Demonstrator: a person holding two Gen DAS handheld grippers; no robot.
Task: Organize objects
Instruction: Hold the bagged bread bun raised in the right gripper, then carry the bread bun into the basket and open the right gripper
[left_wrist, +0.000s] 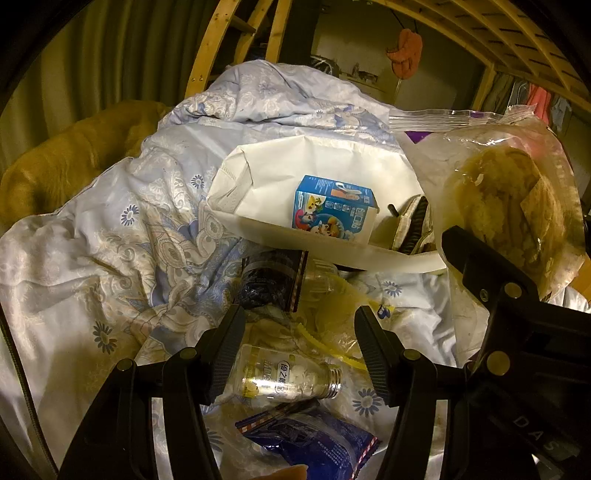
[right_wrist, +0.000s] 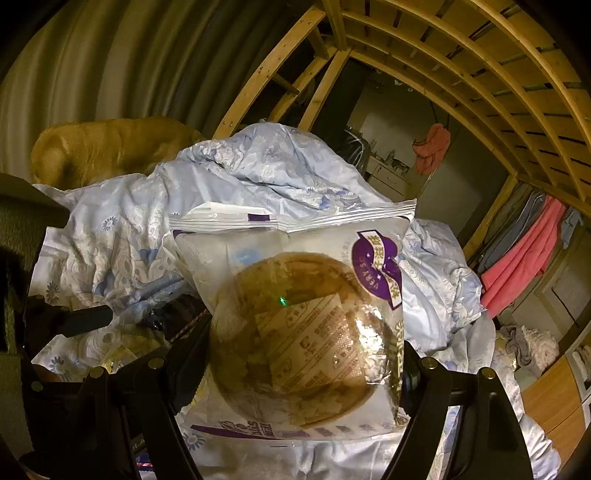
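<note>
Right hand-held gripper (right_wrist: 295, 369) pinches a bagged bread bun (right_wrist: 306, 339) above the bed's quilt (right_wrist: 110, 236). Left hand-held gripper (left_wrist: 297, 354), spread, straddles a pill bottle (left_wrist: 288, 376). The slippery wrapper could slide free.

My left gripper (left_wrist: 297, 347) is matte black plastic: two wedge-shaped fingers (left_wrist: 225, 350) faced with finely ribbed rubber pads, each carried on angular linkage bars pinned with round brass-coloured rivets. My right gripper (right_wrist: 295, 373) has the same black bars and brass rivets; seen from the left wrist camera, its body carries a hex-socket screw and pale raised letters reading "DAS". A sliver of bare skin, a fingertip (left_wrist: 288, 472), shows at the bottom edge of that view.
</note>
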